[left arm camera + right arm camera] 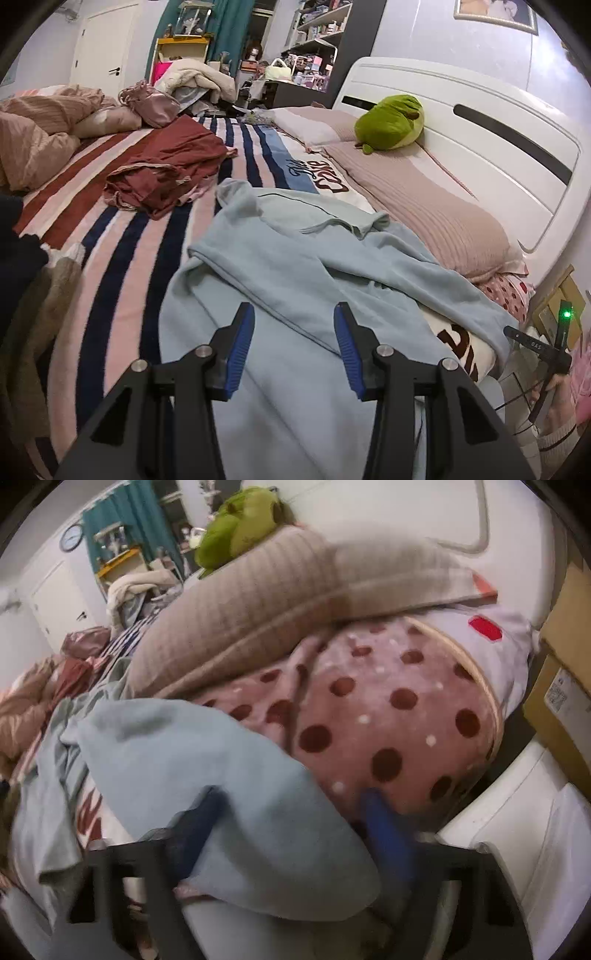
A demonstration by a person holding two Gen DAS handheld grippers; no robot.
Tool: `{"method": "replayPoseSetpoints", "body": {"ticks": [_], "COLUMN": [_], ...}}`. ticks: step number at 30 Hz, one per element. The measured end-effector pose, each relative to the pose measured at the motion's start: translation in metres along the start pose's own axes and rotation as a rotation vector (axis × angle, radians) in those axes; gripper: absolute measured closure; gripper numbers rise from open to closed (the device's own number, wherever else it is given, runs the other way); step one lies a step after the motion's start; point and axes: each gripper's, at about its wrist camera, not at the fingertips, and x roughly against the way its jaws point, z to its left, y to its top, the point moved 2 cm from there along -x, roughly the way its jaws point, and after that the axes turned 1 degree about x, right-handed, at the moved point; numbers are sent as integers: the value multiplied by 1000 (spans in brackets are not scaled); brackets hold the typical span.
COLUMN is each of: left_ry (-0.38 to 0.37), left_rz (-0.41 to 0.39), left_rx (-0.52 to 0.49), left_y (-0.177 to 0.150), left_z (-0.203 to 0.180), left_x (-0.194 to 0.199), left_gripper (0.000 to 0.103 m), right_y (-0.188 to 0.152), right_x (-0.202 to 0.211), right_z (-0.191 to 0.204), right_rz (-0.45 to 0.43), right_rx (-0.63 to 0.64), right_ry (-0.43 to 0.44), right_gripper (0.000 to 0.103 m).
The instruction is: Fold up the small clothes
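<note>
1. On the striped bed [122, 254]: light-blue garment [295, 266], rumpled, reaching the bed's corner.
2. Left hand-held gripper [294, 325]: released, above the garment.
3. Right hand-held gripper [295, 834]: blurred, jaws apart, blue fabric between them; grip unclear.
4. Maroon garment [170, 170]: well apart.

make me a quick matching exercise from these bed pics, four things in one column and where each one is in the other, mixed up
Things:
1. light blue fleece garment
2. green plush toy
3. dark red crumpled garment
4. pink blanket with dark red dots

Places:
A. on the ribbed beige pillows by the white headboard
B. bunched on the striped blanket, beyond the blue garment
C. spread on the bed right in front of the left gripper
D. under the end of the ribbed pillow, at the bed's edge

Pairs: 1-C, 2-A, 3-B, 4-D
</note>
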Motion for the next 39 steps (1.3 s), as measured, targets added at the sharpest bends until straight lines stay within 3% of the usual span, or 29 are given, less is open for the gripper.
{"method": "replayPoseSetpoints", "body": {"ticks": [1, 3, 4, 6, 12, 14, 16, 19, 22, 24, 26, 28, 29, 30, 31, 33, 36, 39], "left_ry": [-2, -10, -20, -26, -33, -36, -26, 2, 21, 34, 39, 22, 6, -11, -42, -94, -143, -127], "left_rz": [-3, -13, -19, -25, -80, -113, -145, -178, -184, -175, -162, -139, -125, -113, -92, -55, 30, 117], "left_rx": [-7, -6, -2, 2, 21, 31, 36, 49, 61, 78, 93, 101, 97, 92, 84, 69, 24, -31], "left_y": [1, 1, 2, 3, 6, 8, 8, 5, -4, -12, -17, -22, -24, -25, -26, -27, -33, -47], "left_z": [-3, -5, -6, -5, 5, 10, 18, 35, 54, 66, 74, 79, 78, 76, 72, 60, 35, 14], "left_x": [1, 3, 4, 6, 23, 35, 49, 70, 84, 87, 86, 79, 73, 68, 57, 39, 5, -23], "left_gripper": [63, 63, 62, 62, 63, 62, 62, 61, 56, 56, 55, 55, 55, 55, 55, 55, 55, 55], "right_y": [-2, -4, -4, 0, 31, 49, 63, 58, 23, -10, -46, -59, -58, -53, -41, -12, 22, 49], "right_x": [5, 9, 13, 16, 55, 70, 80, 74, 40, 9, -31, -50, -48, -43, -33, -11, 4, -8], "right_z": [6, 20, 26, 36, 93, 133, 191, 275, 358, 397, 424, 425, 422, 417, 407, 379, 336, 281], "right_rz": [-22, -36, -48, -84, -206, -247, -259, -172, 46, 190, 393, 467, 459, 433, 393, 294, 185, 123], "right_rx": [20, 36, 57, 77, 155, 206, 272, 380, 473, 542, 547, 537, 537, 536, 529, 497, 451, 373], "right_ry": [-1, 25, 20, 45, 269, 389, 562, 764, 892, 910, 914, 903, 902, 902, 907, 908, 837, 651], "right_gripper": [76, 96, 98, 101, 101, 101, 101, 101, 100, 97, 97, 97, 97, 91, 74, 53, 52, 50]}}
